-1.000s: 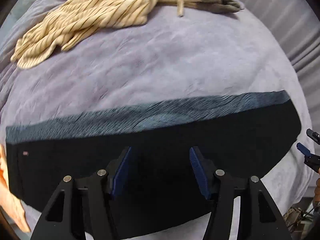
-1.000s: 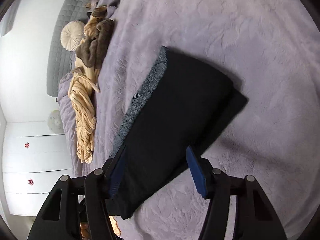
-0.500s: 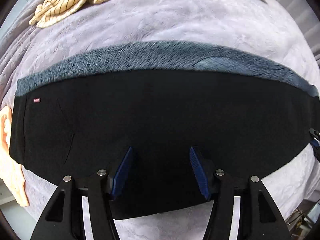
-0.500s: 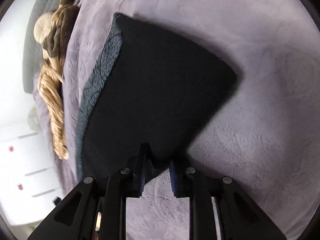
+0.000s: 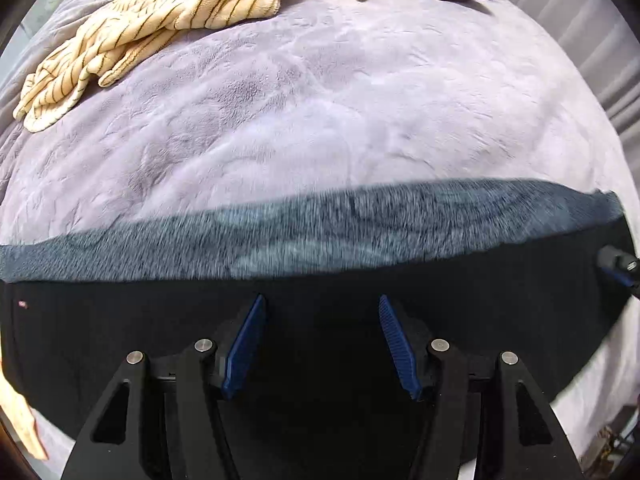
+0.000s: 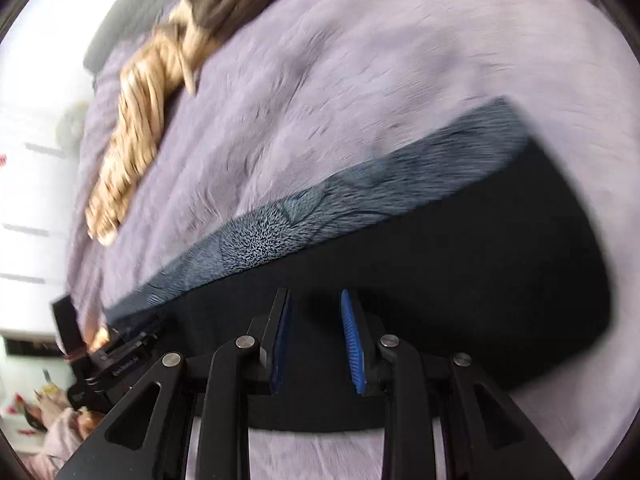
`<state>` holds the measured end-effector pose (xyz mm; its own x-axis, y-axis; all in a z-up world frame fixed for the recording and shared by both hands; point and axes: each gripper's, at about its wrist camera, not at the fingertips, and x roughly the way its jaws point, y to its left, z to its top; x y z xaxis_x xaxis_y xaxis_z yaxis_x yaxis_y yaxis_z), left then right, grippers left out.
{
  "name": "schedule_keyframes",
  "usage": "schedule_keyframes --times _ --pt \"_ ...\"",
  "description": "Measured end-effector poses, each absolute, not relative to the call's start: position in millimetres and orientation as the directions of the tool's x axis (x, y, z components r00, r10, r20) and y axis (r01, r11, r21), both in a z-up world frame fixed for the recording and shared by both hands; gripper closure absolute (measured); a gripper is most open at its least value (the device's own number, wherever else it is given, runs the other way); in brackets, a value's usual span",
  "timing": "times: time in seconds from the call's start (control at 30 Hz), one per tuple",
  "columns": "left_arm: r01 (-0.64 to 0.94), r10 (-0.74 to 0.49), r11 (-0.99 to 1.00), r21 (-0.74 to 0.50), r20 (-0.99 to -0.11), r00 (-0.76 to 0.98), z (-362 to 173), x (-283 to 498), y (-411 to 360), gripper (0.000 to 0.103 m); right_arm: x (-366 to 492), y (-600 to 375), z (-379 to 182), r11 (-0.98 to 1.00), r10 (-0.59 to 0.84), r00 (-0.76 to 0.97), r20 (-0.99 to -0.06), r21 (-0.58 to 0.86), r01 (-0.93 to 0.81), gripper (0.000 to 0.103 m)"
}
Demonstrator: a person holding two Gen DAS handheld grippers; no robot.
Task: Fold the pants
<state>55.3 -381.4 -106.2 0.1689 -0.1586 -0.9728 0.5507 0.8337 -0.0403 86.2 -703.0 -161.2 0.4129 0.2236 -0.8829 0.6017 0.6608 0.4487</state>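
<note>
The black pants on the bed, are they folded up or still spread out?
Folded. The black pants lie as a flat rectangle on the lilac blanket, grey fuzzy lining showing along the far edge. How many folds, cannot tell.

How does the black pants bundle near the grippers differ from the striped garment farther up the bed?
The black pants lie flat in a neat long fold with a grey patterned band on the far side; the cream striped garment is rumpled in a loose heap. The pants sit right under both open grippers, the striped garment far off. Both rest on the lilac blanket.

Lilac plush bedspread [image 5: 320,112], grey padded headboard [image 6: 108,28] (blurred), white wall [image 6: 36,92] behind.
</note>
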Motion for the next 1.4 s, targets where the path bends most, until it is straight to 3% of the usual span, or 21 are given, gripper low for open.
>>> schedule_keyframes --times 0.13,0.37,0.6,0.8,0.87,0.93,1.03,1.2,1.4 --pt "0.494 -0.178 0.867 -0.064 -0.966 0.187 -108.8 74.9 -393.1 0.036 101.6 -715.3 -165.1 0.667 0.144 0.423 -0.894 0.404 0.626 0.076" --pt "0.475 -0.148 0.88 -0.028 -0.965 0.218 -76.6 88.4 -386.6 0.035 71.8 -724.9 -136.7 0.602 0.207 0.467 -0.86 0.488 0.632 0.076" --pt "0.464 -0.066 0.885 0.042 -0.975 0.214 -49.8 48.0 -307.7 0.035 4.3 -686.1 -130.8 0.563 0.329 0.465 -0.822 0.566 0.603 0.065" --pt "0.395 0.005 0.915 0.079 -0.983 0.185 -72.0 45.2 -222.8 0.035 -4.6 -624.2 -134.5 0.506 0.46 0.458 -0.761 0.648 0.569 0.065" --pt "0.357 0.037 0.928 0.106 -0.98 0.195 -75.3 53.2 -194.9 0.035 3.7 -594.8 -135.3 0.488 0.515 0.462 -0.722 0.69 0.534 0.062" --pt "0.326 0.058 0.937 0.124 -0.977 0.205 -78.8 68.0 -165.2 0.035 23.9 -551.3 -141.8 0.474 0.588 0.442 -0.677 0.731 0.491 0.049" --pt "0.295 0.092 0.942 0.161 -0.968 0.235 -81.6 95.5 -123.6 0.035 62.0 -490.3 -156.6 0.46 0.665 0.39 -0.637 0.761 0.457 0.048" --pt "0.244 0.126 0.95 0.194 -0.955 0.268 -96.0 139.1 -67.2 0.035 95.1 -428.4 -182.7 0.354 0.711 0.408 -0.572 0.793 0.496 0.048" --pt "0.288 0.072 0.948 0.133 -0.974 0.213 -128.2 157.7 -43.4 0.035 99.9 -406.8 -203.1 0.301 0.7 0.407 -0.587 0.759 0.577 0.048"
